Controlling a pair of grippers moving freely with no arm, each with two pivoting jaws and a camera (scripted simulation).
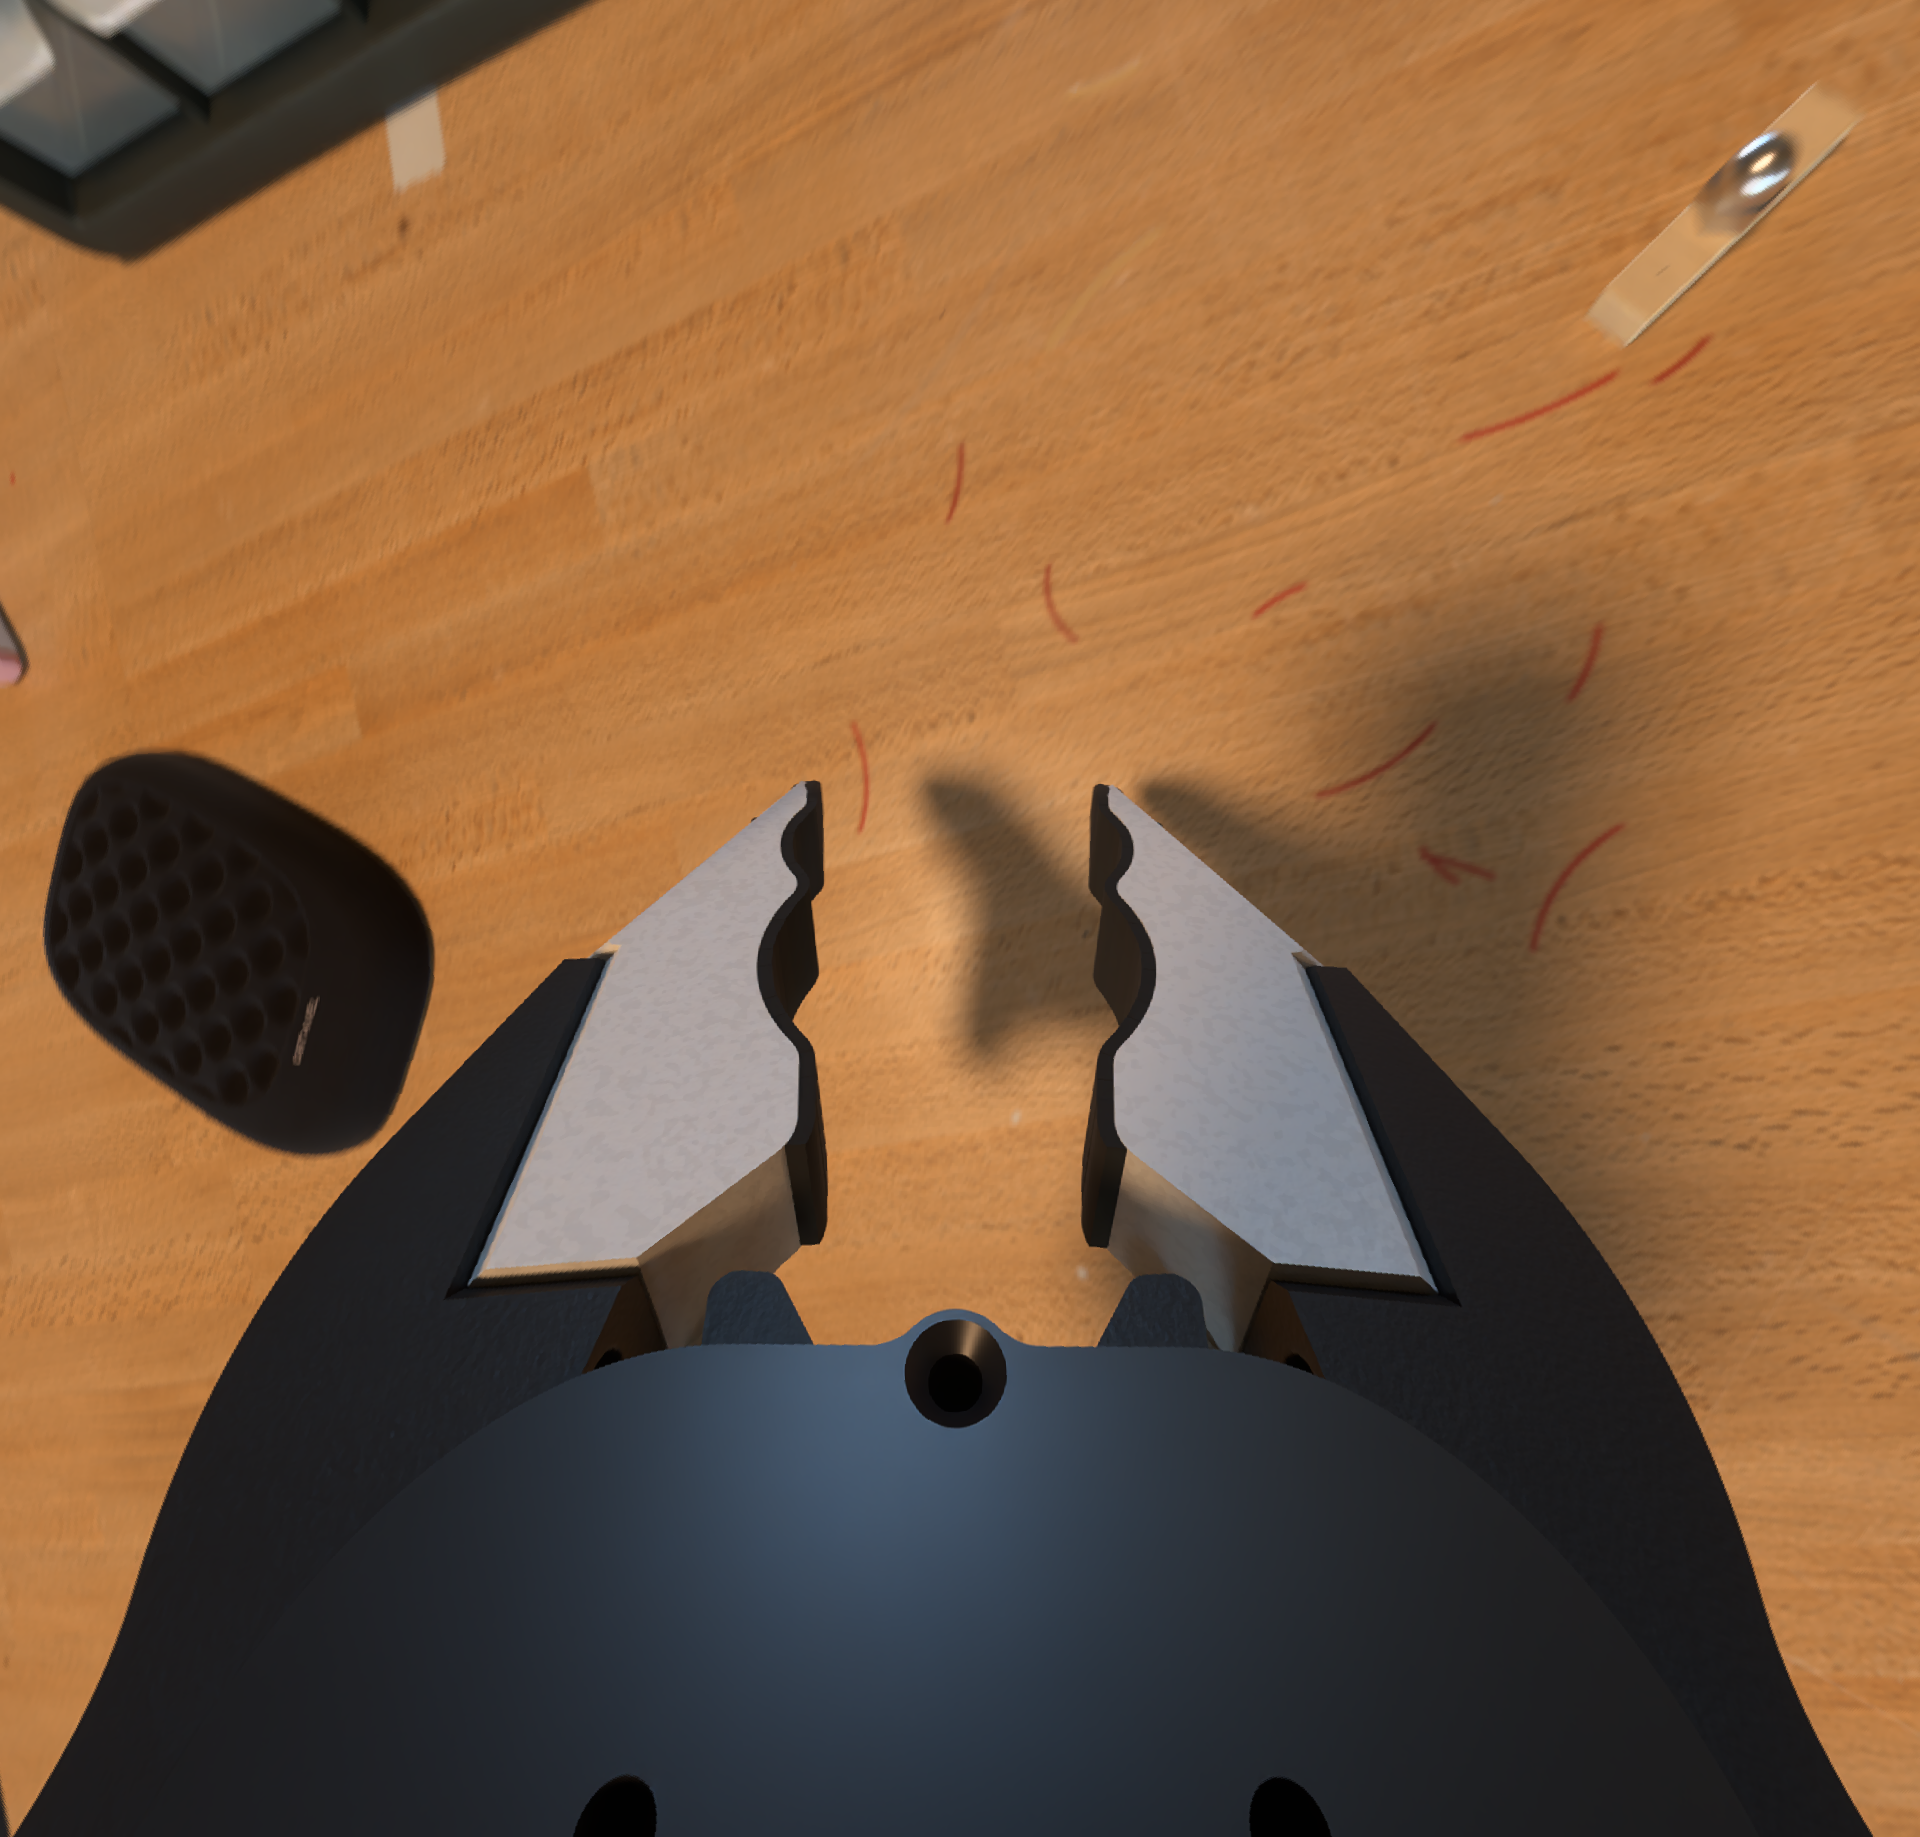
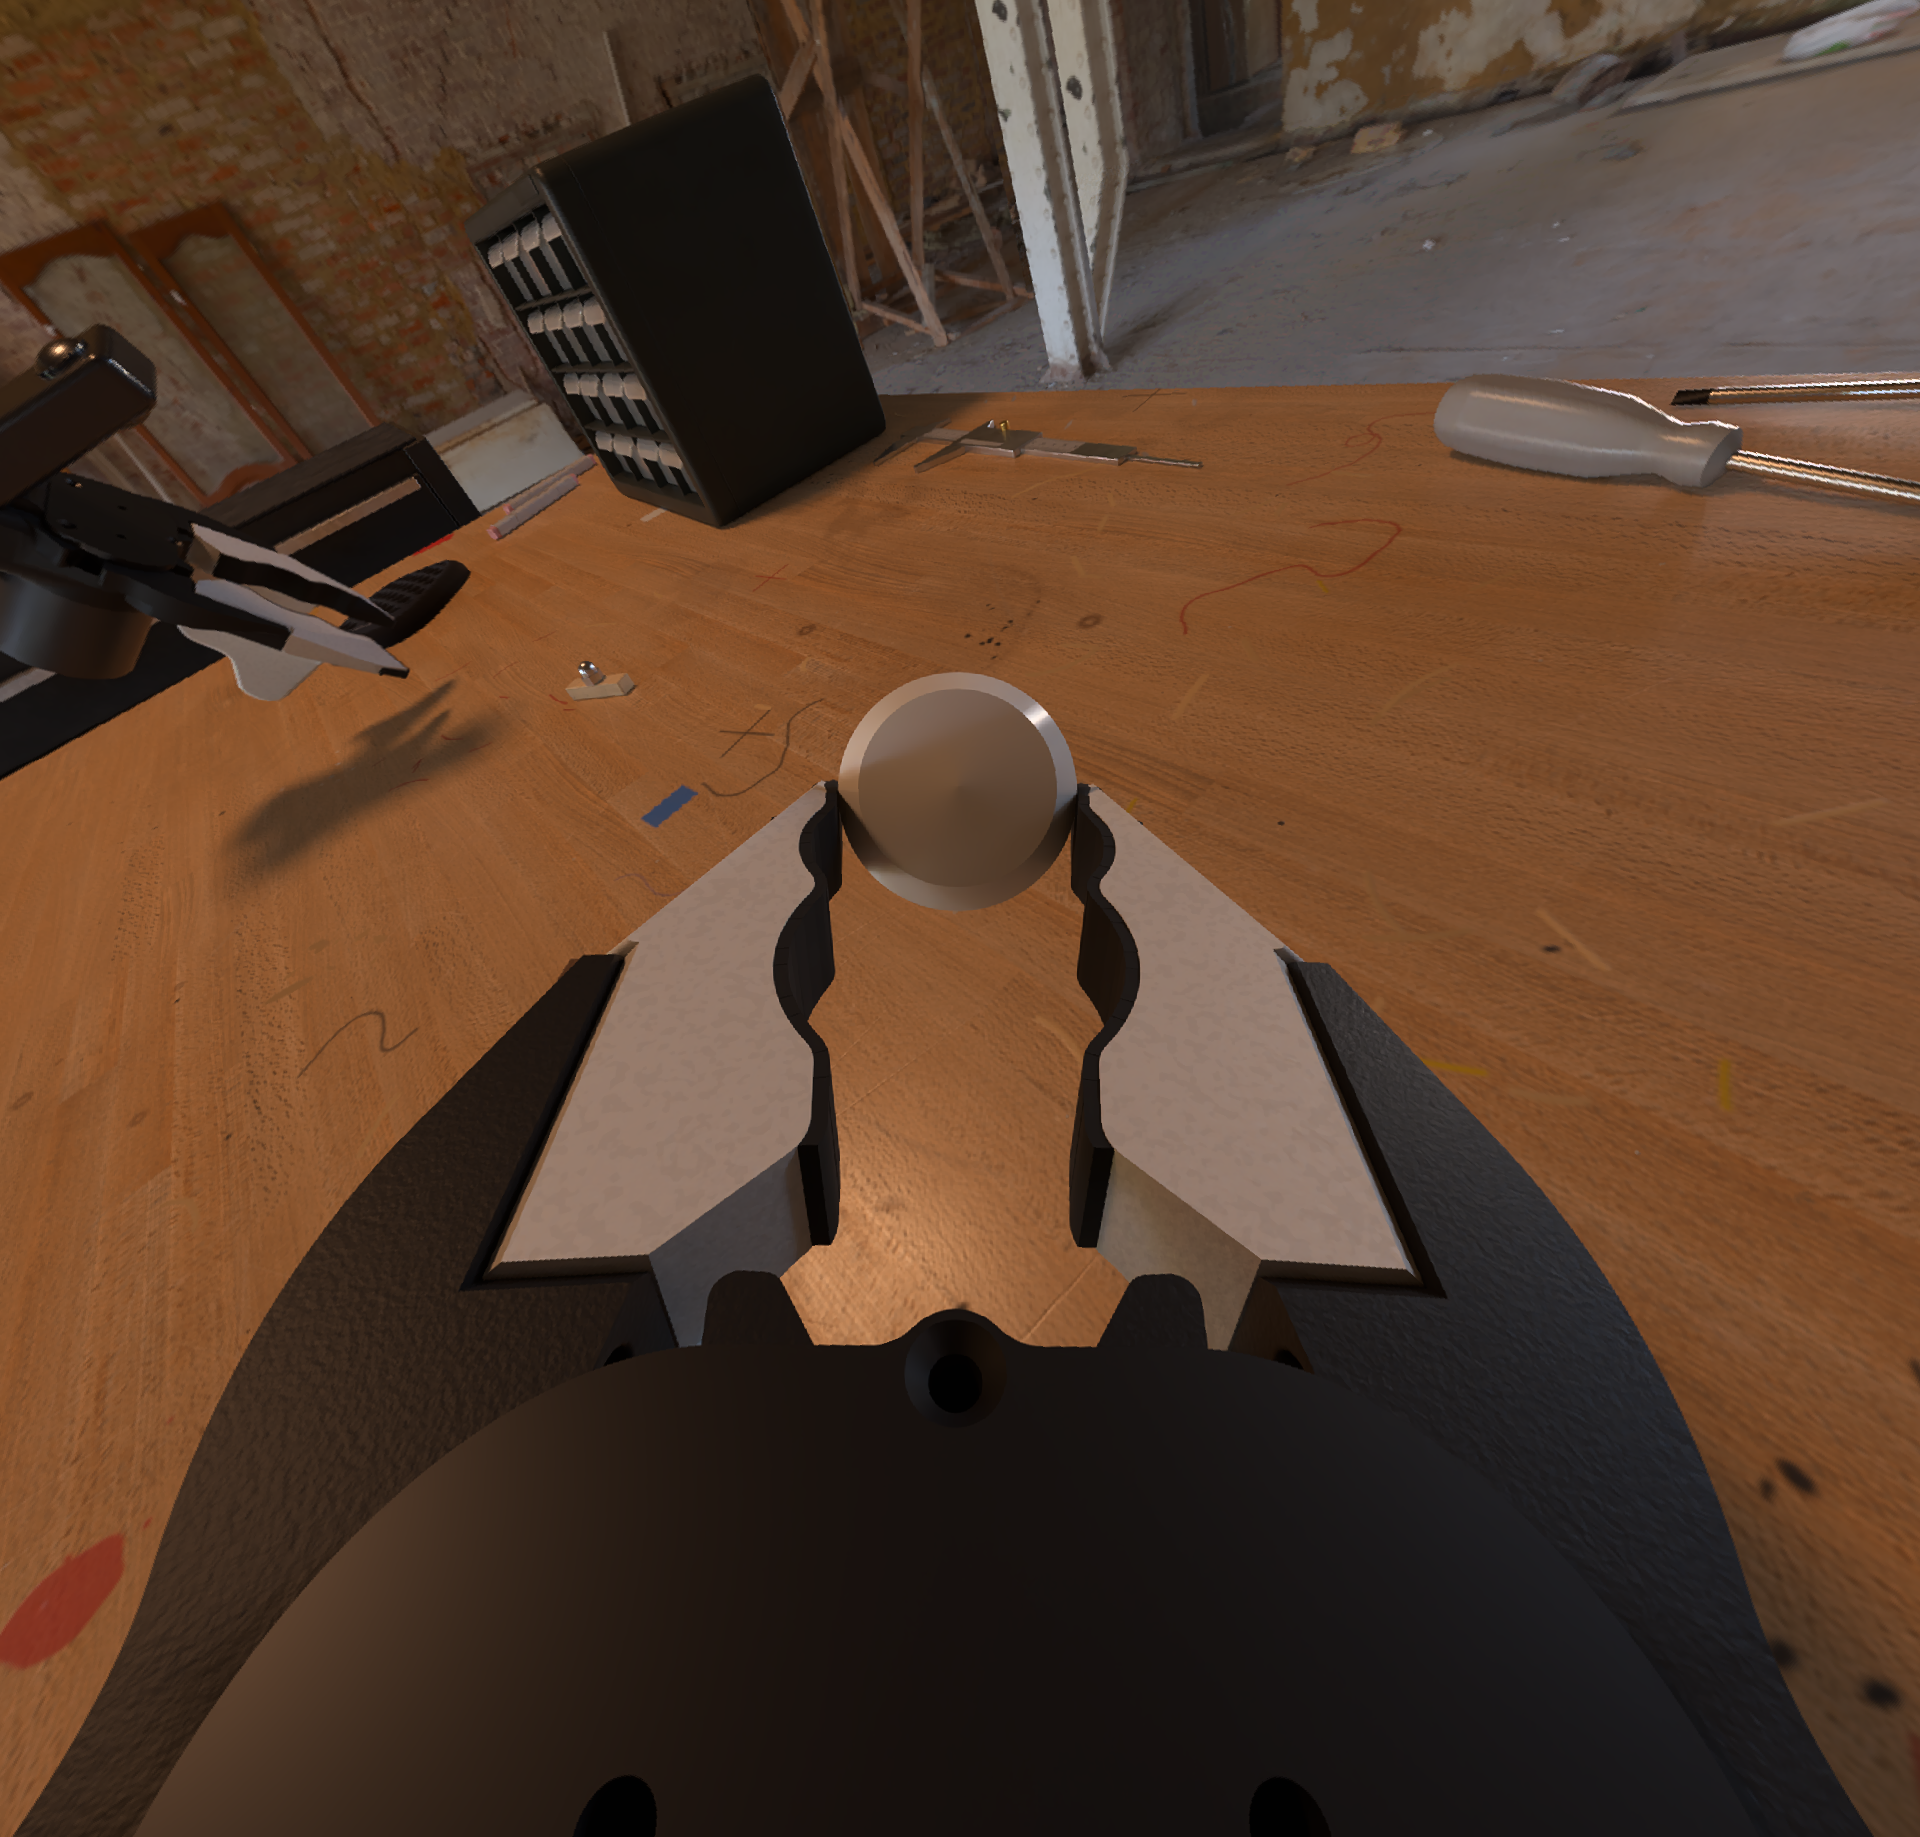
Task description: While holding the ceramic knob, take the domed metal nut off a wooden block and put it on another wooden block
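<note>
My right gripper (image 2: 954, 800) is shut on the round pale ceramic knob (image 2: 954, 790), held between its fingertips above the wooden table. The domed metal nut (image 1: 1756, 169) sits on a pale wooden block (image 1: 1725, 218) at the upper right of the left wrist view. The nut (image 2: 588, 668) and its block (image 2: 601, 687) also show small at middle left of the right wrist view. My left gripper (image 1: 956, 811) is open and empty, hovering above bare table, well short and left of the nut. It also shows at the left edge of the right wrist view (image 2: 390, 644). No second wooden block is visible.
A black perforated pad (image 1: 234, 951) lies left of my left gripper. A black drawer cabinet (image 2: 686, 301) stands at the back. A metal caliper (image 2: 1039, 447) lies beside it. A white-handled screwdriver (image 2: 1579, 431) lies at the far right. Red marks cross the table (image 1: 1143, 281).
</note>
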